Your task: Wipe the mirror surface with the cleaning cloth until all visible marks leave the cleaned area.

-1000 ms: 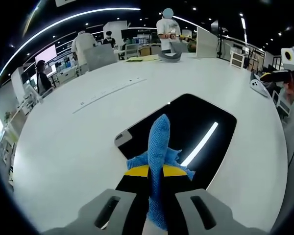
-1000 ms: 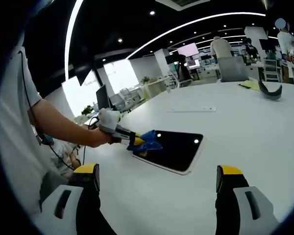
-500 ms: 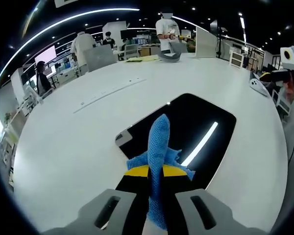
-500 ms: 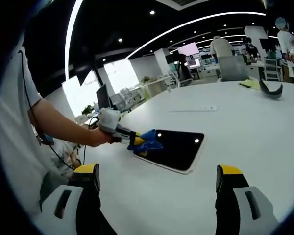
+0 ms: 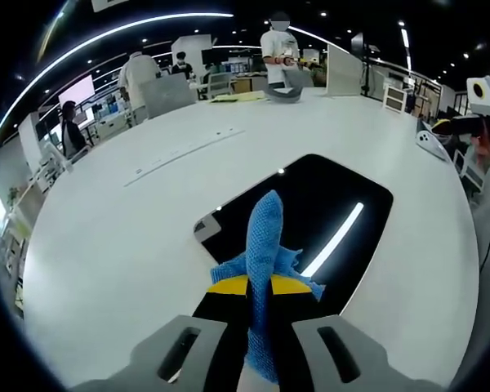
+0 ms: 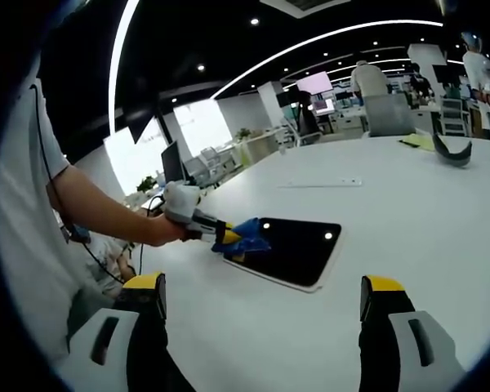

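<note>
Firmly, the left gripper (image 5: 260,286) pinched a blue waffle-textured cleaning cloth (image 5: 263,245) over the glossy black rounded-rectangle mirror (image 5: 343,196), while the right gripper (image 6: 261,306) gaped wide above the smooth white table (image 6: 408,212).

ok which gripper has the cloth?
The left gripper: its jaws are shut on the blue cloth, at the mirror's near edge. The right gripper is open, holding nothing, back from the mirror.

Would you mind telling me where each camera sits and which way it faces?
Left gripper view: rides the left hand-held gripper, looking along its shut jaws, which pinch the blue mesh cleaning cloth, onto the dark rectangular mirror.
Right gripper view: rides the open right hand-held gripper, held back, facing the person's forearm and left gripper across the white table.
Shared: cloth, mirror, table.
</note>
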`<state>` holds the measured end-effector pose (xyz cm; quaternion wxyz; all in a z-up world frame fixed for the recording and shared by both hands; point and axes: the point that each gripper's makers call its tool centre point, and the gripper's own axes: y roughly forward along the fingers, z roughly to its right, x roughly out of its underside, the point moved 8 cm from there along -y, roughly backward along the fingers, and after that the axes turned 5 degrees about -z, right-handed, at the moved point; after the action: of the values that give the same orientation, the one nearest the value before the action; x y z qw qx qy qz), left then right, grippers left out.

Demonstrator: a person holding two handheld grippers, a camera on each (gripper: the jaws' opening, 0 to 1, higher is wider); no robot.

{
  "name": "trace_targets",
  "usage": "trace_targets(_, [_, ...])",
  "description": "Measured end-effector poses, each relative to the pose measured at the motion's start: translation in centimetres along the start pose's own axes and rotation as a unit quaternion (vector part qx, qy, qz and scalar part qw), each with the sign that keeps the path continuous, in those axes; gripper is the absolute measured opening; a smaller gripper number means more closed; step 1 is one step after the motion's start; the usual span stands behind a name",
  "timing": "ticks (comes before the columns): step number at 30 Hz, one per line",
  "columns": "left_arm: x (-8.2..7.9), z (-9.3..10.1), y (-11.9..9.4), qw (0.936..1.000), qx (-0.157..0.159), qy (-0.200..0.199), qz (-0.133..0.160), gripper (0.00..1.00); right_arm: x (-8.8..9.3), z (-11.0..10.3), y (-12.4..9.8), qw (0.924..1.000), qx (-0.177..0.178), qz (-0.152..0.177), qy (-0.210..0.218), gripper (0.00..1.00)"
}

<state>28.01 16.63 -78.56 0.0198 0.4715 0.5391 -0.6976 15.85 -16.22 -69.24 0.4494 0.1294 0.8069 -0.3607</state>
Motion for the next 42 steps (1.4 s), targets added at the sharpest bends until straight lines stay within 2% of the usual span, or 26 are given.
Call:
trace_targets(11, [0.1, 0.1, -0.1, 1.0000, -0.005, -0.005, -0.004, 0.05, 0.4, 0.0, -0.2, 1.0000, 0.001, -0.001, 0.004, 0.99])
trace_targets(24, [0.1, 0.7, -0.3, 0.9998, -0.009, 0.009, -0.013, 0.05, -0.1, 0.0, -0.2, 1.0000, 0.001, 0.006, 0.001, 0.99])
trace_targets(36, [0.1, 1.1, -0.3, 0.9998, -0.012, -0.005, -0.014, 0.05, -0.1, 0.1, -0.3, 0.9999, -0.001, 0.013, -0.003, 0.99])
trace_targets(42, [0.0, 1.5, -0.2, 0.9999, -0.008, 0.001, -0.013, 0.05, 0.0, 0.2, -0.1, 0.9999, -0.003, 0.011, 0.000, 0.99])
